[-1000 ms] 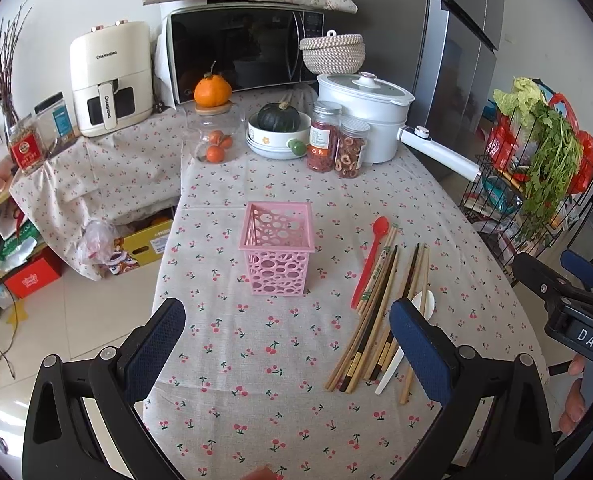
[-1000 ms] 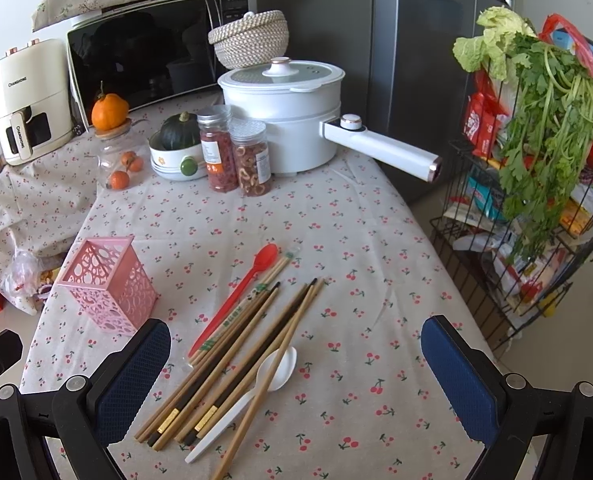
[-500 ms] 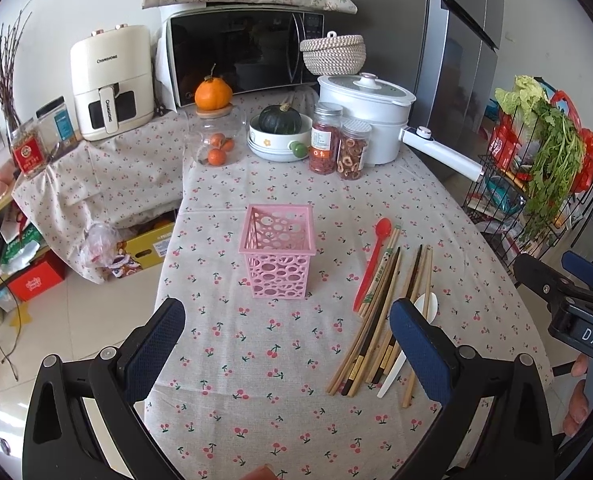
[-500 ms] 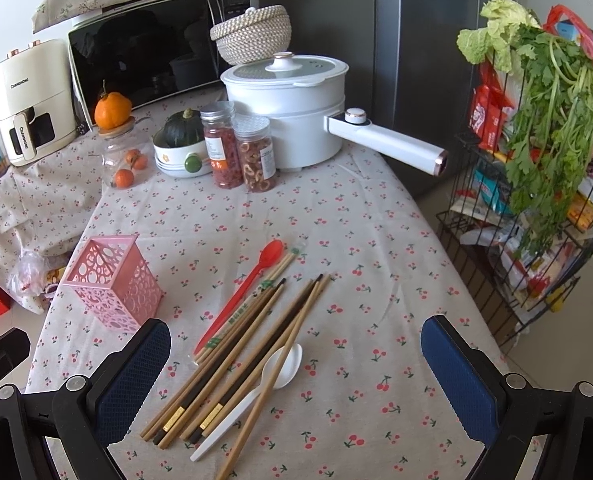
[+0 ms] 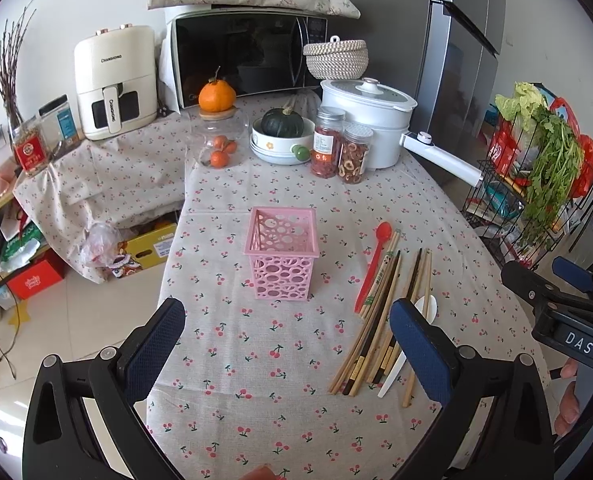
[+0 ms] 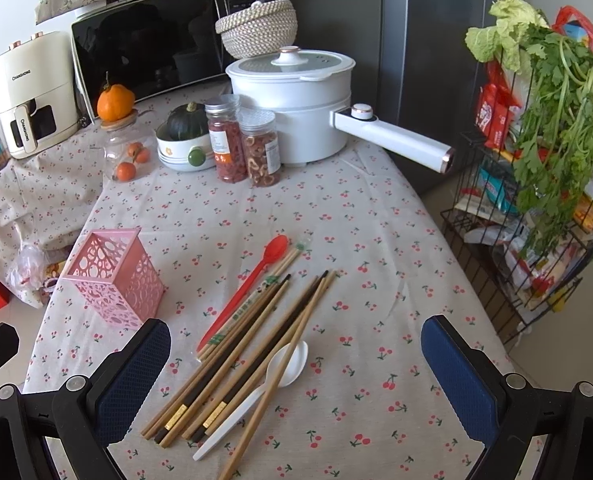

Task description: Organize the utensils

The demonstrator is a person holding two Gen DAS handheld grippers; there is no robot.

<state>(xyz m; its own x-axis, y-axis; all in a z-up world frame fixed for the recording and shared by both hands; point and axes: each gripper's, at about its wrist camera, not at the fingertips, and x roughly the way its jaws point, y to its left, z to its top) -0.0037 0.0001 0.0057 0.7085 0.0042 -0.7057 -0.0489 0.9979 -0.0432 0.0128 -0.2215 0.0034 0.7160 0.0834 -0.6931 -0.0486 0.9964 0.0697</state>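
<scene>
Plainly, air fryer (image 5: 115,82) reads CHANGHONG — left claw (image 5: 287,350), right claw (image 6: 295,380) both wide, empty.

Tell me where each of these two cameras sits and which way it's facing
Left wrist: on the left tool, looking forward over the table at the pink basket; its open blue pads frame the view, and the right tool and the person's fingers show at right.
Right wrist: on the right tool, facing the chopsticks and white spoon; its open pads show, with a black part of the left tool at the left edge.
Shared: basket, red spoon, white pot.
</scene>
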